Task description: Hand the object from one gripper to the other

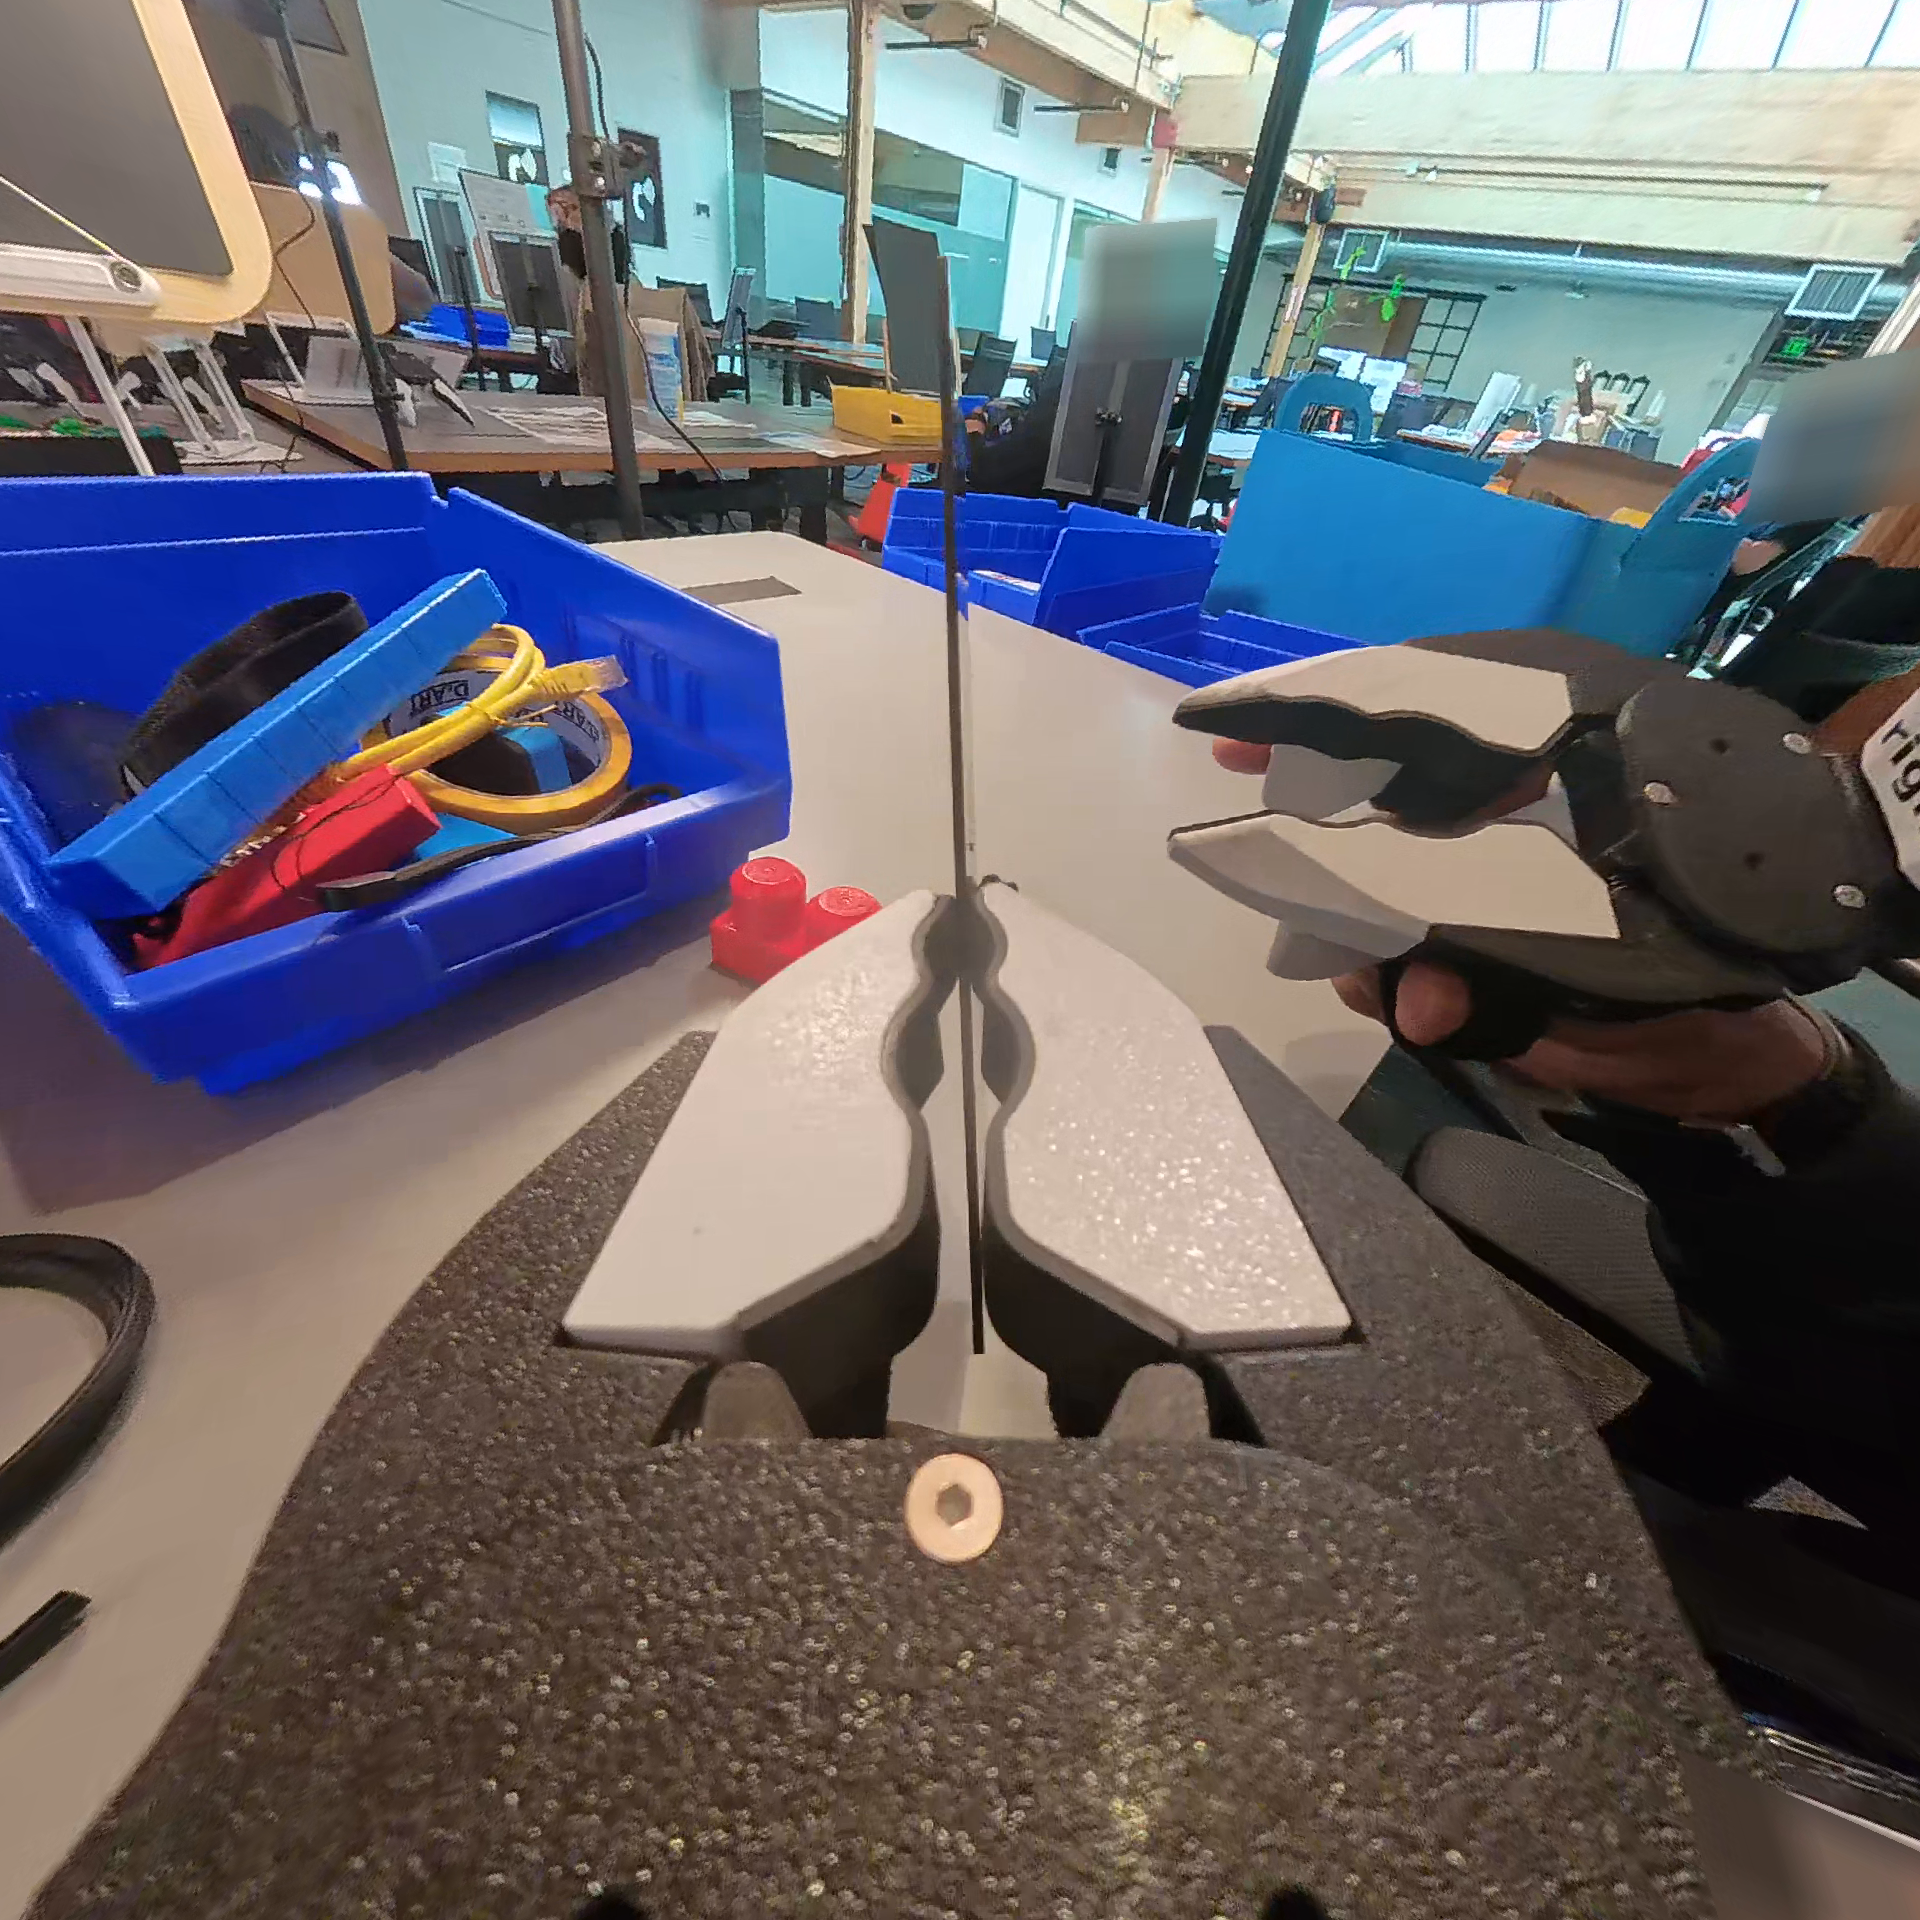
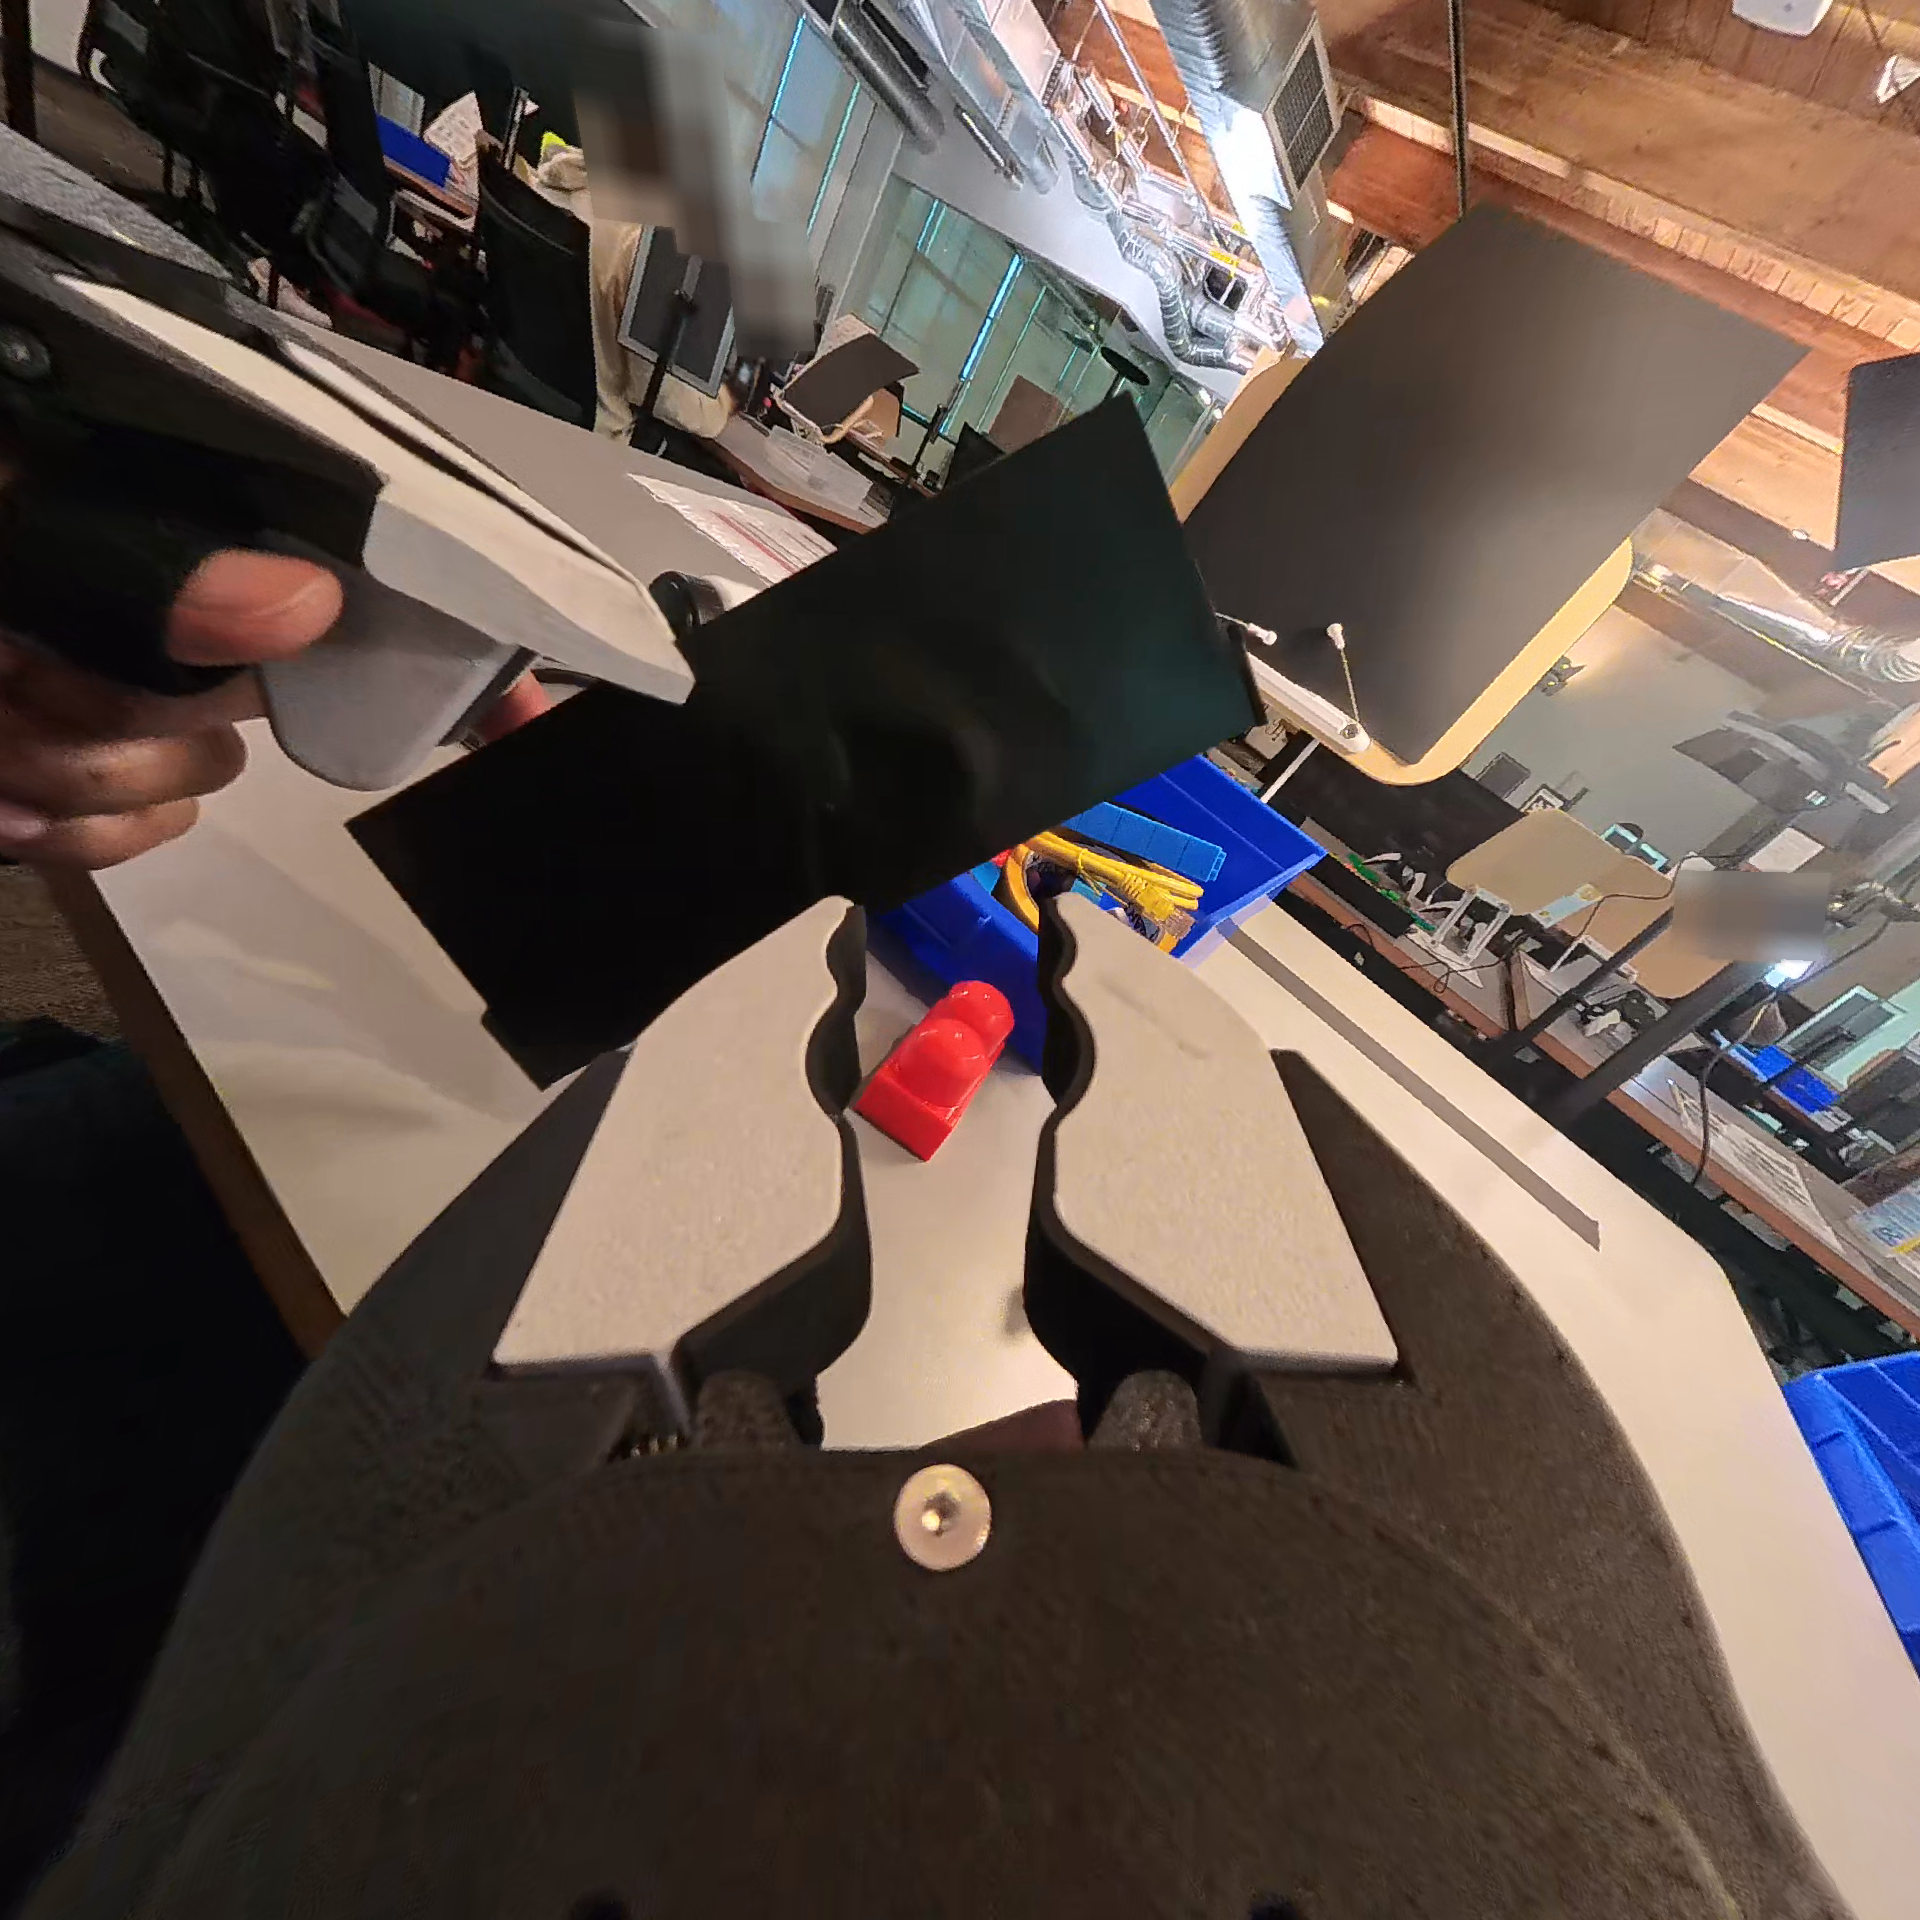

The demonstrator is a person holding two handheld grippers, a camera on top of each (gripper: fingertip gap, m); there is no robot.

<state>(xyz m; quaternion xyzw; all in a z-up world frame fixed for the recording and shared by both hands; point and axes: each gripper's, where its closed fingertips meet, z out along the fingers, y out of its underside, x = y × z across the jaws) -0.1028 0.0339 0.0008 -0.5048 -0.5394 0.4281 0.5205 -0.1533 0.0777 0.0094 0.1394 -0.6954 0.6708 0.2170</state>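
Note:
A thin black flat sheet (image 1: 954, 675) stands upright and edge-on in the left wrist view. My left gripper (image 1: 961, 914) is shut on its lower part. In the right wrist view the sheet (image 2: 831, 748) shows its broad face, tilted, with the left gripper (image 2: 665, 681) clamped on its left end. My right gripper (image 2: 948, 920) is open and empty, its fingertips just below the sheet's lower edge and not touching it. In the left wrist view the right gripper (image 1: 1184, 777) is to the right of the sheet, jaws apart and pointing at it, held by a gloved hand.
A red toy brick (image 1: 779, 930) lies on the grey table (image 1: 1091, 675), also seen between my right fingers (image 2: 940, 1065). A blue bin (image 1: 416, 966) with tape, yellow cable and other items stands at left. More blue bins (image 1: 1039, 561) stand behind. A black cable loop (image 1: 73, 1351) lies near left. My hands' fingertips stand some 7 centimeters from each other.

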